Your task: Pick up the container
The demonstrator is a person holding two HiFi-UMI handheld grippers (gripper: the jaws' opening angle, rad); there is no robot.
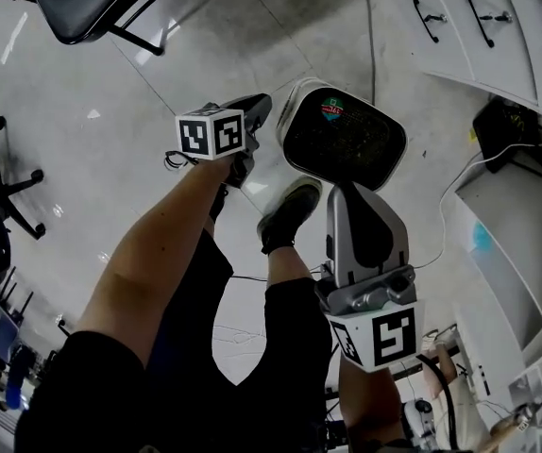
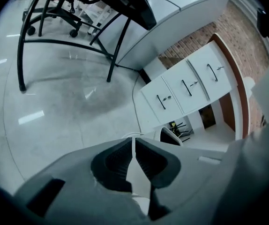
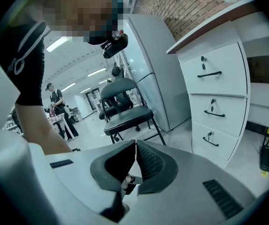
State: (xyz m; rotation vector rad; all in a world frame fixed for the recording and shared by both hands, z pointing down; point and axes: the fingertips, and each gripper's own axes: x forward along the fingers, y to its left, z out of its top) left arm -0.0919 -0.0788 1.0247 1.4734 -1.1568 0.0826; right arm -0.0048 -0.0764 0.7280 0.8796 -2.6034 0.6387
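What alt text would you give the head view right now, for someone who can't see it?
Looking steeply down, a white container with a dark top stands on the grey floor beside the person's black shoe. The left tool and right tool are held near it, both shut and empty.

Container (image 1: 342,138) sits on the floor (image 1: 110,102), just ahead of the person's shoe (image 1: 288,213). Left hand-held gripper (image 1: 255,111) is just left of it, and the right hand-held gripper (image 1: 348,192) is on its near side. Drawer cabinet (image 1: 498,26) stands off to the right, with 1 chair (image 1: 101,3) way back left.
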